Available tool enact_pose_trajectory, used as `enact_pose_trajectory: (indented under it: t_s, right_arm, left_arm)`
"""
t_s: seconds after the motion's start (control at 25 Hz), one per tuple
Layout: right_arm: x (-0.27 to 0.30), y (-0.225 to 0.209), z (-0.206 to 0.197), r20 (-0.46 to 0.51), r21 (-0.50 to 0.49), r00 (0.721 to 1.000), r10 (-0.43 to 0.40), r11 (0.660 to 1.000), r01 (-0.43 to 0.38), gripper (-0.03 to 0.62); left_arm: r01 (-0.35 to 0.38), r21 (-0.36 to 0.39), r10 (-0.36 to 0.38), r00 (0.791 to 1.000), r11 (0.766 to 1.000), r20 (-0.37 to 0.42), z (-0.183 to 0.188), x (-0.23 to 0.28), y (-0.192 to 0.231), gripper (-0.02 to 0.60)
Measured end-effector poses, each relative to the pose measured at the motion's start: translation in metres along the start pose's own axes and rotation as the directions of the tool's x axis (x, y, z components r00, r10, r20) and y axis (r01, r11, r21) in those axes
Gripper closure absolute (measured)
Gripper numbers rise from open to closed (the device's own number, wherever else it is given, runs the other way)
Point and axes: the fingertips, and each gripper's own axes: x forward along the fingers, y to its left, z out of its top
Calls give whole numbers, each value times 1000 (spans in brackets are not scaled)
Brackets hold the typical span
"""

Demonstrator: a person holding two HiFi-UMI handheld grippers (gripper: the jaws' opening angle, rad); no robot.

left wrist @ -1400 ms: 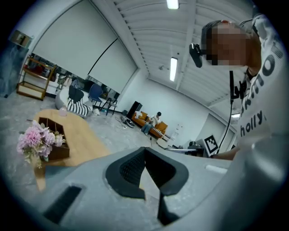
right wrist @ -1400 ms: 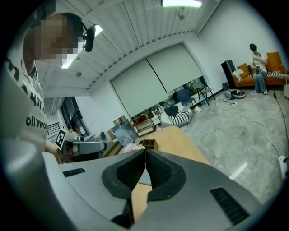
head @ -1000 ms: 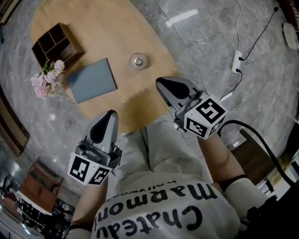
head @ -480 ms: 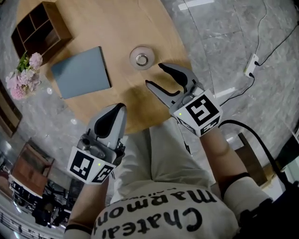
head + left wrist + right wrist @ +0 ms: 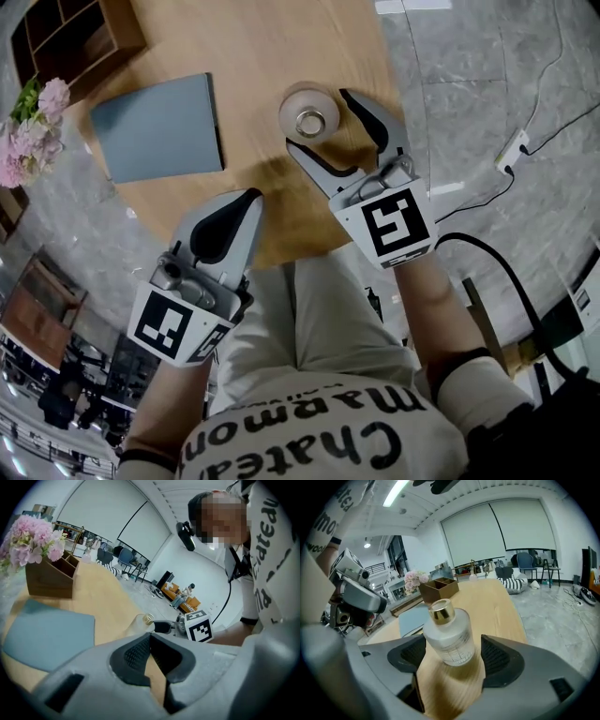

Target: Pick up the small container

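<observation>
The small container point(image 5: 447, 635), a frosted glass bottle with a gold cap, gives away little. Its cloudy wall hides whatever it holds, the faint print low on its side is too small to read, and its base blurs into the wooden table point(image 5: 253, 56) in the right gripper view. From the left gripper view only its neck and shoulder show, the rest cut off behind my own left jaws.

It stands upright on the table near the right edge, between the jaws of my right gripper point(image 5: 318, 119), which are spread wide. One finger passes on its far side and the other on its near side. A clear gap shows at one pad; at the other the bottle sits close and I cannot tell whether they touch.

My left gripper point(image 5: 246, 199) hangs at the near table edge, well apart from the bottle, its jaws pressed together on nothing.

Further left lies a flat grey-blue pad point(image 5: 159, 127). Beyond it is a wooden box point(image 5: 75, 37) with open compartments, cut off at the frame's top, and pink flowers point(image 5: 33, 127) just beside it.
</observation>
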Motion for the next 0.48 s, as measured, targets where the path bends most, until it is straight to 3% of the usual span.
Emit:
enact_pose_trajectory:
  t_s: [0.48]
  right_arm:
    - [31,5,4,-19,-21,1000,14,1000,-14,273]
  left_arm:
    - [-22,-79,24,999,997,21,-11,-9,6,568]
